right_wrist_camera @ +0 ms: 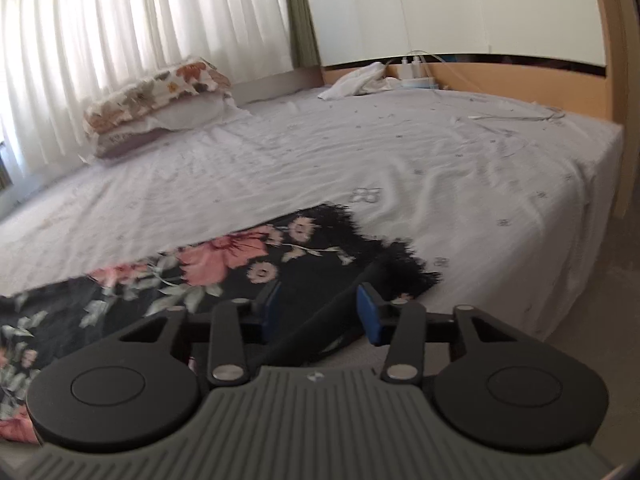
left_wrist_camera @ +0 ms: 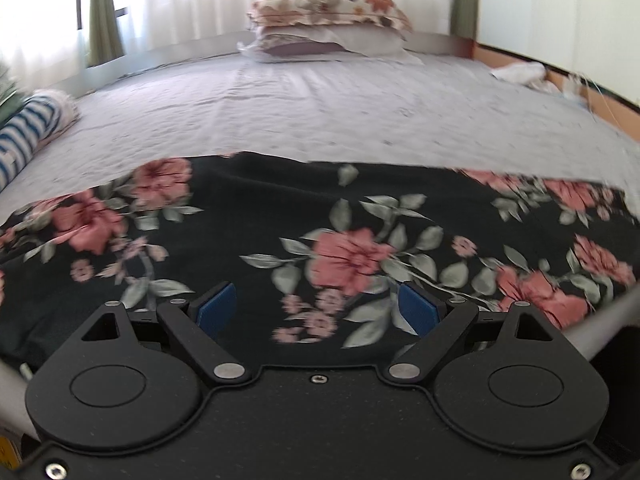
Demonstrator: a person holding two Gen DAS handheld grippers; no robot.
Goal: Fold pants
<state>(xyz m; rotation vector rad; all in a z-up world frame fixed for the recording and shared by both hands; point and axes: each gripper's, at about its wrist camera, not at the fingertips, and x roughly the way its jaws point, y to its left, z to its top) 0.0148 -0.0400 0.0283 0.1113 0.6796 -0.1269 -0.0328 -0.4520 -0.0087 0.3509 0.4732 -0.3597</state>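
Black pants with pink flowers and grey-green leaves lie spread across the near part of the bed. My left gripper is open, its blue pads wide apart just above the fabric, holding nothing. In the right wrist view the pants end in a gathered black edge at the right. My right gripper is open over that end, near the bed's front edge, with a dark fold or strap of cloth passing between its pads, not pinched.
The bed sheet is pale lilac. Stacked pillows lie at the far side by the curtains. A blue-striped roll is at the left edge. White cloth and cables sit by the wooden headboard.
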